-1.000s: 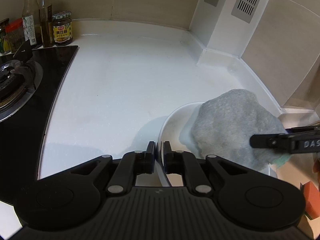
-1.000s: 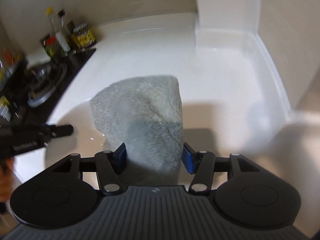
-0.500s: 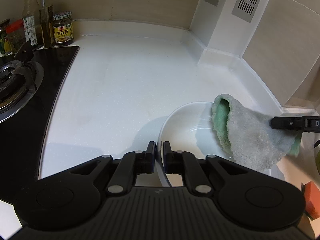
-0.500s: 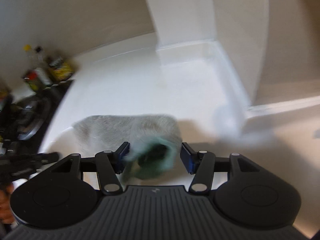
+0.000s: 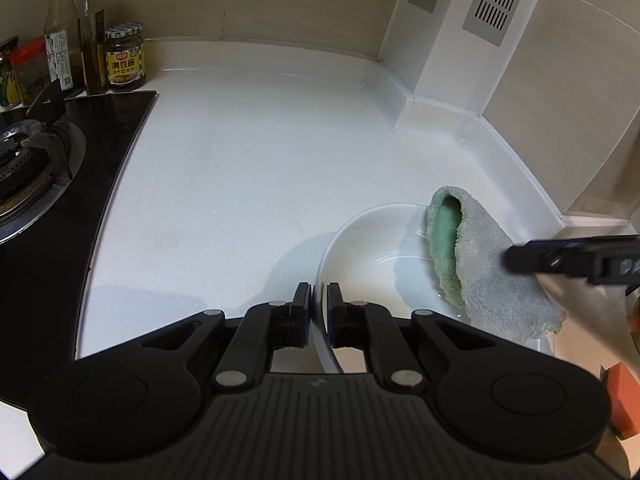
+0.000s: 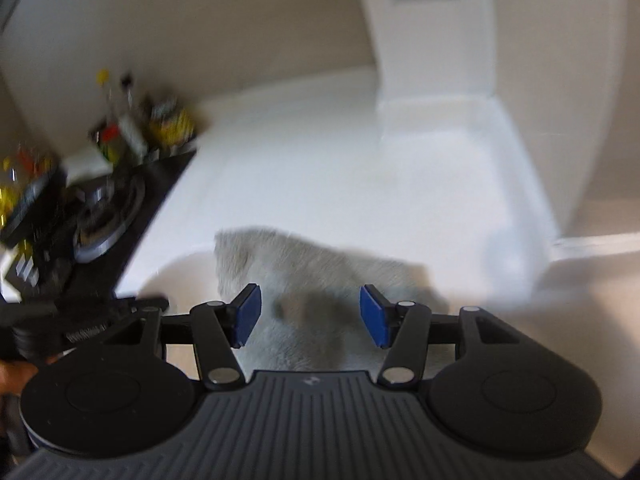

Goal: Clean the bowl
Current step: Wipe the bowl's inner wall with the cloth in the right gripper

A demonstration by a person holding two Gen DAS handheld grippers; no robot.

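A white bowl (image 5: 360, 256) sits on the white counter at the lower right of the left wrist view. My left gripper (image 5: 319, 300) is shut on the bowl's near rim. A grey and green cloth (image 5: 480, 272) drapes over the bowl's right rim, partly inside. In the blurred right wrist view the cloth (image 6: 312, 276) lies just beyond and between the blue pads of my right gripper (image 6: 310, 314), whose jaws stand wide apart. The right gripper's finger (image 5: 560, 260) reaches in from the right edge over the cloth.
A black gas stove (image 5: 40, 168) fills the left side. Sauce bottles and jars (image 5: 100, 60) stand at the back left against the wall. A white column with vents (image 5: 460, 40) rises at the back right. An orange object (image 5: 620, 392) shows at the lower right edge.
The right gripper has drawn the cloth from over the bowl's middle to its right rim, then opened its jaws off the cloth. The left gripper and bowl have not moved.
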